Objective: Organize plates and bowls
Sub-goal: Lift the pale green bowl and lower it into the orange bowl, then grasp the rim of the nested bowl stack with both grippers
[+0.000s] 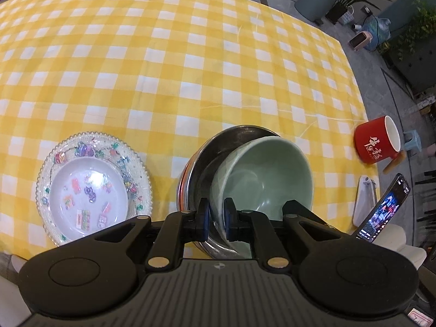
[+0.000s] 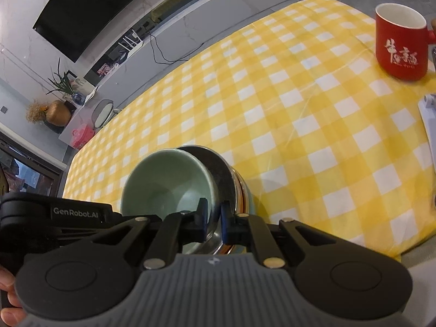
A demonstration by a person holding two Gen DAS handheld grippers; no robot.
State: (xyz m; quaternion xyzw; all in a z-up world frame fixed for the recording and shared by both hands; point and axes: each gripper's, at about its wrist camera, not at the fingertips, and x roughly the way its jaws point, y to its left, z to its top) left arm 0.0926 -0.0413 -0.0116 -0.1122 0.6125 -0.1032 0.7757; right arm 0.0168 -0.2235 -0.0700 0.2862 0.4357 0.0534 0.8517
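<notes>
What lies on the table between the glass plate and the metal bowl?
Nothing but bare yellow checked cloth lies between the glass plate and the metal bowl; the left wrist view shows this.

Left gripper (image 1: 217, 219) low at the near table edge, jaws closed to a narrow gap, right gripper (image 2: 213, 222) alongside, jaws likewise pinched, bare fingers (image 2: 9, 309) at its near-left corner.

bowl (image 1: 261, 174) in pan (image 1: 215, 147) — plate (image 1: 92, 188) leftward
</notes>
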